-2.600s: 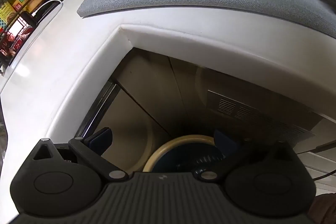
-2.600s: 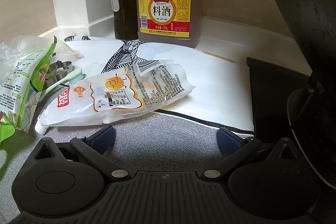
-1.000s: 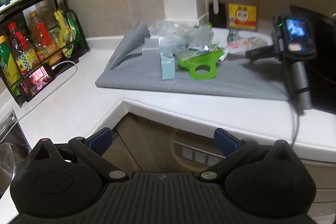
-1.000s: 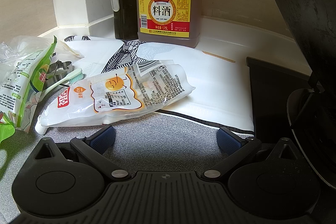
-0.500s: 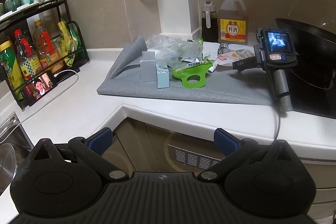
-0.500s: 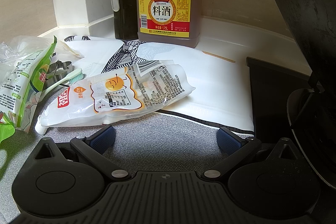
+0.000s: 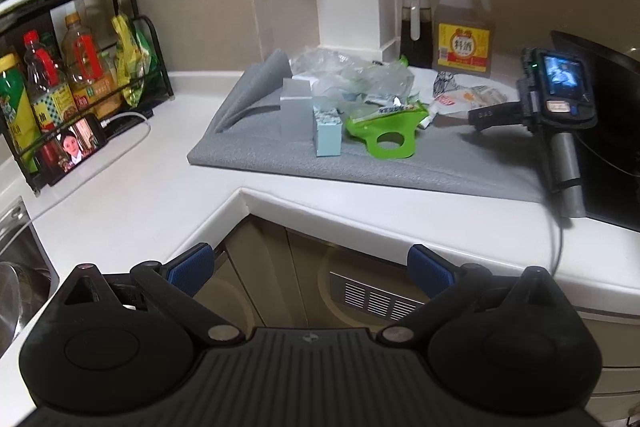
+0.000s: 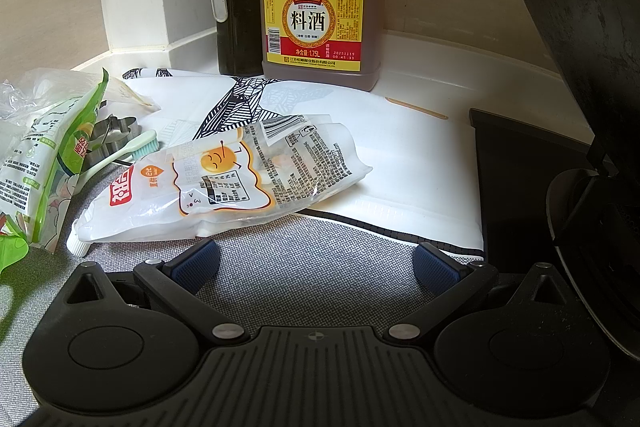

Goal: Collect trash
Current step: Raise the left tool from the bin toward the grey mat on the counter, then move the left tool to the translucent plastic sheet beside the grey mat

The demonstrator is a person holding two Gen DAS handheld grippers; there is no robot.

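A pile of trash lies on a grey mat (image 7: 404, 163): a green bag (image 7: 384, 131), clear crumpled plastic (image 7: 352, 75), a light blue box (image 7: 328, 133), a grey box (image 7: 297, 107) and a clear bread bag (image 7: 468, 99). My left gripper (image 7: 310, 269) hangs open and empty in front of the counter edge, well short of the pile. My right gripper (image 8: 314, 267) rests open on the mat, its fingers just short of the bread bag (image 8: 224, 183). A green bag (image 8: 44, 151), a toothbrush (image 8: 120, 153) and a metal cutter (image 8: 112, 135) lie to its left.
A cooking wine jug (image 8: 322, 7) and a dark sauce bottle (image 8: 236, 7) stand at the back wall. A black wok (image 8: 584, 39) sits on the hob at right. A bottle rack (image 7: 64, 67), a phone (image 7: 76, 145) and a sink (image 7: 16, 267) are at left.
My left gripper has risen from below the counter, where it faced a bin, and drawn back, so the whole counter now shows. The right gripper has stayed still.
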